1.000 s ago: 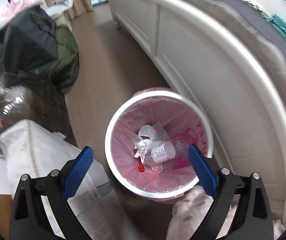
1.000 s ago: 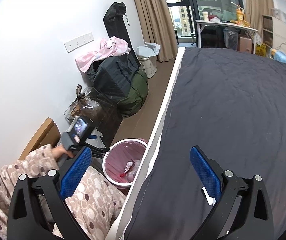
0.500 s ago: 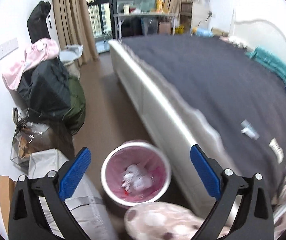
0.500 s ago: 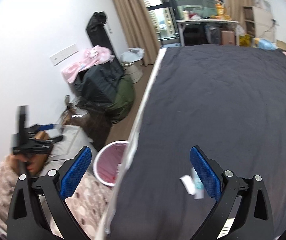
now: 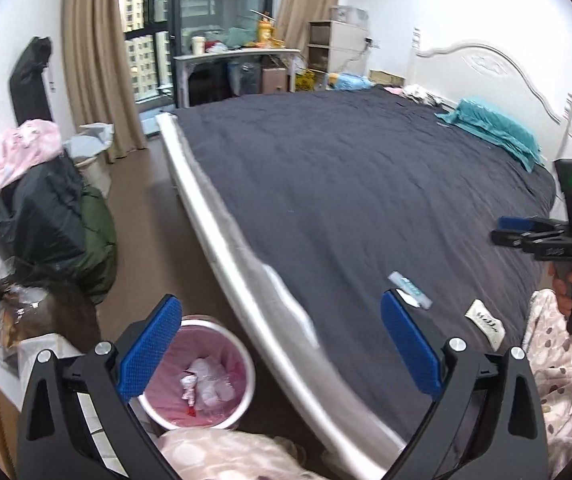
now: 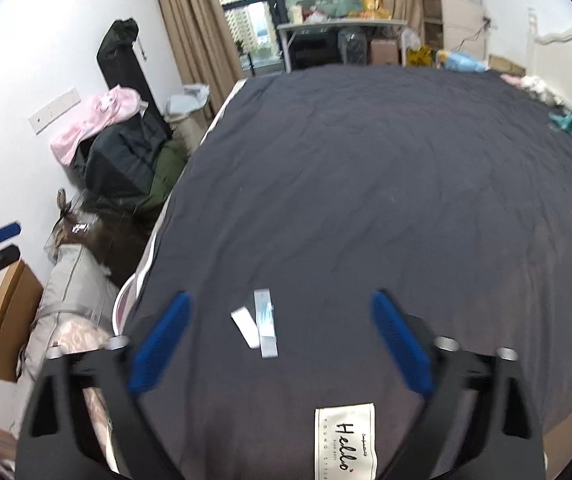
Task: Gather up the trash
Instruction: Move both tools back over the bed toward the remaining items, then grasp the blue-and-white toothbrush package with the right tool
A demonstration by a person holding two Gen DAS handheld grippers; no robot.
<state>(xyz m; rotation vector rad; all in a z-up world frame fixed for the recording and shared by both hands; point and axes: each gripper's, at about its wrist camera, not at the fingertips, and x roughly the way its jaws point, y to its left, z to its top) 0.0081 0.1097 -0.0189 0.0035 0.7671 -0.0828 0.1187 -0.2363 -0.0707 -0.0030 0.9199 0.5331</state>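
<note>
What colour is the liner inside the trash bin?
Pink; the liner shows best in the left wrist view.

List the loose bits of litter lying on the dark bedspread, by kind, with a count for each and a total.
Plain white paper strip: 1
Clear wrapper with blue print: 1
White "Hello" card: 1
Total: 3
All three lie on the bedspread; the strip and wrapper are side by side, between the open right gripper fingers.

matt dark cloth bedspread [image 6: 366, 184]; glossy pink plastic bin liner [image 5: 230, 364].
</note>
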